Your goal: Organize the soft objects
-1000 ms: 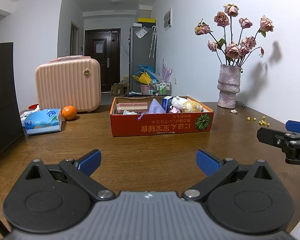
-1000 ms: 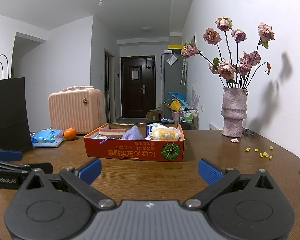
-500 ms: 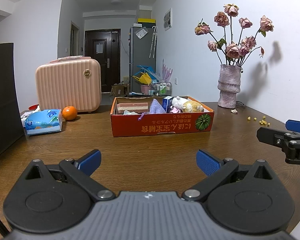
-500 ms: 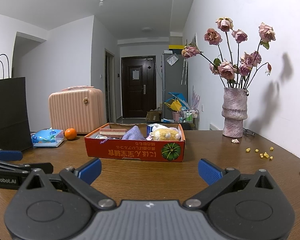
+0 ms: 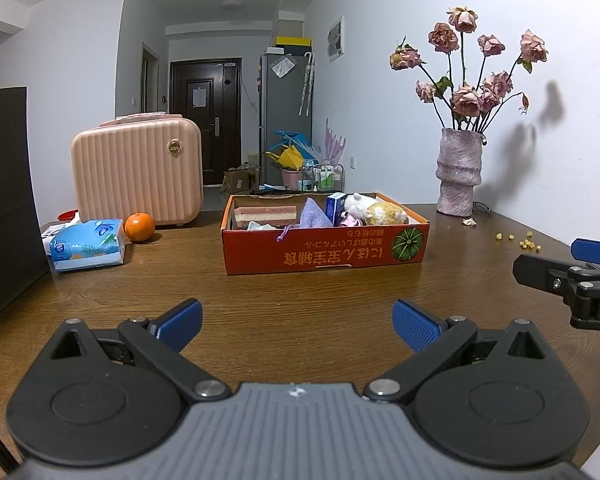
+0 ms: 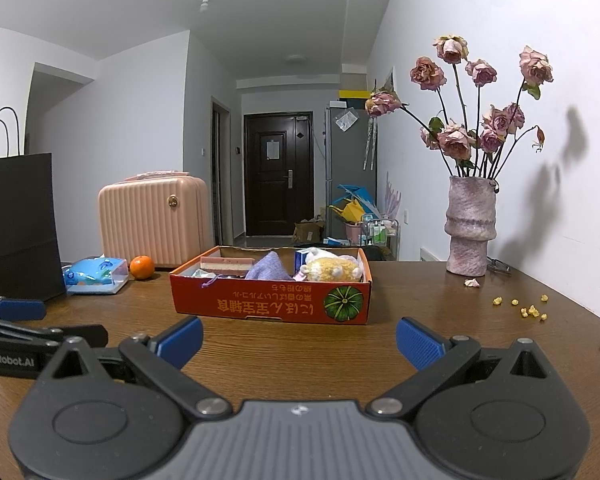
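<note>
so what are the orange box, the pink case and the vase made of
The orange box looks like printed cardboard: matte, with thin raw brown edges along the rim. The pink case seems to be hard moulded plastic, ribbed with a soft sheen and a small metal badge. The vase looks like rough, speckled ceramic or stone, matte; which one can't be told.

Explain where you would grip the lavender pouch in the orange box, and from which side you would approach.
Grip the lavender pouch at its raised peak, coming from above. It stands proud of the orange box rim, while the walls and neighbouring plush toy block a side approach. Both grippers look open and empty.
</note>
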The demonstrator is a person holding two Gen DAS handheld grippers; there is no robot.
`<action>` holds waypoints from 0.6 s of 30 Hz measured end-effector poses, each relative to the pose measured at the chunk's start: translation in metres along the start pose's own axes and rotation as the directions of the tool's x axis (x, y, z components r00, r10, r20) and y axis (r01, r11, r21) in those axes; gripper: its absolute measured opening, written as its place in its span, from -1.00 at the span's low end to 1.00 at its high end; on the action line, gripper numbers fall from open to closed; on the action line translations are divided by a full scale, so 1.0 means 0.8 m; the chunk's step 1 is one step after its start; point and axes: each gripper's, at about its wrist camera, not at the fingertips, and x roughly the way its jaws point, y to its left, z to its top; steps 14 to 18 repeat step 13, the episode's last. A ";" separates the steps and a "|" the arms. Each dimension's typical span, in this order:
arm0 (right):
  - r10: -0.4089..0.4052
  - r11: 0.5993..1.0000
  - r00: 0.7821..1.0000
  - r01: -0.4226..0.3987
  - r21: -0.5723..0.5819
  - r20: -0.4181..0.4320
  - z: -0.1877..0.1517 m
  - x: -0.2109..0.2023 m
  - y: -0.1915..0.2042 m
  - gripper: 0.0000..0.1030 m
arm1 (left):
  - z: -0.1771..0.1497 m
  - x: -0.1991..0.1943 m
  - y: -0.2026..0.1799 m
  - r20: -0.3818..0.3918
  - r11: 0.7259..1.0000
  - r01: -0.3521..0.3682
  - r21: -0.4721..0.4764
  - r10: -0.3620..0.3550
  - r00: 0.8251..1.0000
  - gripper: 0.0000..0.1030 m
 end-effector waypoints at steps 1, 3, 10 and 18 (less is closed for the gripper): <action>0.000 1.000 1.000 0.000 0.000 0.000 0.000 0.000 0.000 1.00 | 0.000 0.000 0.001 -0.002 1.000 0.000 0.000 0.000 1.000 1.00; 0.000 1.000 1.000 0.000 0.000 0.001 0.000 0.000 0.000 1.00 | 0.001 0.001 0.001 -0.006 1.000 0.001 0.001 -0.001 1.000 1.00; -0.001 1.000 1.000 0.001 0.001 -0.004 0.000 0.003 -0.001 1.00 | 0.001 0.003 -0.002 -0.003 1.000 0.001 0.005 -0.001 1.000 1.00; -0.001 1.000 1.000 0.001 0.003 -0.008 -0.001 0.006 -0.003 1.00 | 0.000 0.004 -0.001 -0.002 1.000 0.004 -0.002 -0.004 1.000 1.00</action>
